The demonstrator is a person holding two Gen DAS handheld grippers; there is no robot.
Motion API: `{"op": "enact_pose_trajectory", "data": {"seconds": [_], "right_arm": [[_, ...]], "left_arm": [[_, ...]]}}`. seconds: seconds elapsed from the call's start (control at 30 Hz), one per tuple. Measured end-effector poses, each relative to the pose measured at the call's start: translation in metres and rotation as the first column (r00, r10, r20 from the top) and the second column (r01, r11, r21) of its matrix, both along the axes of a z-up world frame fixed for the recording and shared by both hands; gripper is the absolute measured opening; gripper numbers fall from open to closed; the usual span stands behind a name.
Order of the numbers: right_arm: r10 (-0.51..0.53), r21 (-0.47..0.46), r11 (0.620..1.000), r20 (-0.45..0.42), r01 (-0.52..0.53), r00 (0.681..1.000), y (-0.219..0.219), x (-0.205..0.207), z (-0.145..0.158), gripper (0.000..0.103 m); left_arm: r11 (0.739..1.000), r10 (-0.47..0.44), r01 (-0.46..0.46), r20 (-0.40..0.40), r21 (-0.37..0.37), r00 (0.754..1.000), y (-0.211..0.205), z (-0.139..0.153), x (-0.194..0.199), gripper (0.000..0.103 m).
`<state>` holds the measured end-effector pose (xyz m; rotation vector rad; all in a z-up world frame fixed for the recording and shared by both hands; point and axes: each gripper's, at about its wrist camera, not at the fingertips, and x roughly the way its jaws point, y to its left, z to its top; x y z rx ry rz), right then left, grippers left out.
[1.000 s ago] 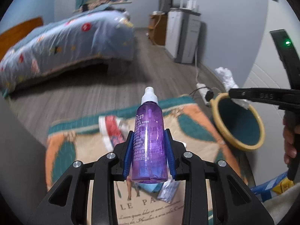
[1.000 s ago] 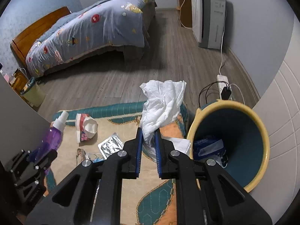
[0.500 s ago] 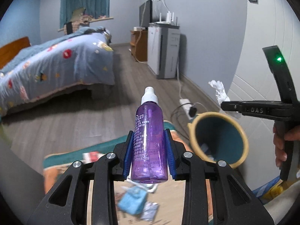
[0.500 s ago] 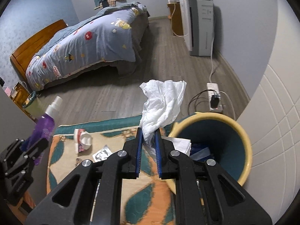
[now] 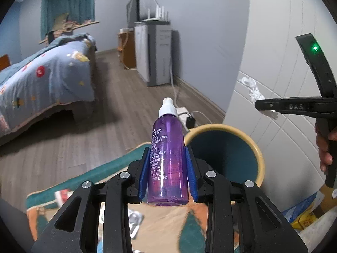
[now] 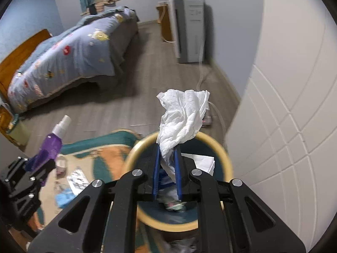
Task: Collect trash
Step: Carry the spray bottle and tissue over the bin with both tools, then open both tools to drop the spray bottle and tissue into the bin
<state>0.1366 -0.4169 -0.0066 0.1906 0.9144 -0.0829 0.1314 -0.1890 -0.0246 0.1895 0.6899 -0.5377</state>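
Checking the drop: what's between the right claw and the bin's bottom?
Only air, then trash already inside the bin; the right claw grips the tissue, right wrist view.

Spray bottle (image 5: 167, 164): translucent purple plastic, glossy, white matt cap. Tissue (image 6: 182, 118): white paper, crumpled, matt. Bin (image 5: 260, 158): smooth, cream rim, teal inside, slight sheen. Left gripper (image 5: 167, 168): matt black plastic, bright metal screw heads; fingers (image 5: 144, 175) blue, ribbed. Rug (image 5: 118, 164): woven cloth, matt. Floor (image 5: 84, 130): wood-grain planks, low sheen. Bed cover (image 6: 73, 57): soft printed cloth.
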Motion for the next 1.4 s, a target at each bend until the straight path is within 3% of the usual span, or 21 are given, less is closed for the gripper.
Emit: {"op": "enact_pose_trajectory", "data": {"seconds": [0.13, 0.6, 0.87, 1.13, 1.23, 1.37, 1.4], "right_arm": [[-0.040, 0.042, 0.998, -0.048, 0.042, 0.998, -0.022, 0.004, -0.026, 0.012], [-0.104, -0.055, 0.993, -0.051, 0.101, 0.993, -0.036, 0.011, -0.060, 0.012], [-0.101, -0.050, 0.994, -0.087, 0.097, 0.991, -0.040, 0.013, -0.072, 0.012], [-0.084, -0.037, 0.996, -0.138, 0.080, 0.987, -0.039, 0.015, -0.088, 0.012], [-0.079, -0.032, 0.997, -0.150, 0.075, 0.985, -0.037, 0.017, -0.093, 0.012], [-0.074, -0.048, 0.997, -0.162, 0.067, 0.984, -0.034, 0.020, -0.096, 0.015], [-0.073, -0.048, 0.997, -0.168, 0.066, 0.983, -0.033, 0.021, -0.097, 0.023]], "left_arm": [[0.999, -0.041, 0.041, -0.013, 0.017, 0.999, -0.024, -0.011, 0.001, 0.033], [0.987, -0.134, 0.139, -0.067, 0.076, 0.989, -0.085, -0.051, -0.007, 0.033], [0.980, -0.153, 0.171, -0.174, 0.097, 0.973, -0.109, -0.089, -0.006, 0.033], [0.983, -0.124, 0.147, -0.184, 0.112, 0.975, -0.108, -0.097, -0.001, 0.034], [0.987, -0.103, 0.124, -0.186, 0.105, 0.977, -0.102, -0.096, 0.001, 0.038], [0.992, -0.069, 0.085, -0.165, 0.088, 0.984, -0.089, -0.086, 0.003, 0.057], [0.993, -0.065, 0.080, -0.161, 0.089, 0.985, -0.087, -0.085, 0.003, 0.061]]}}
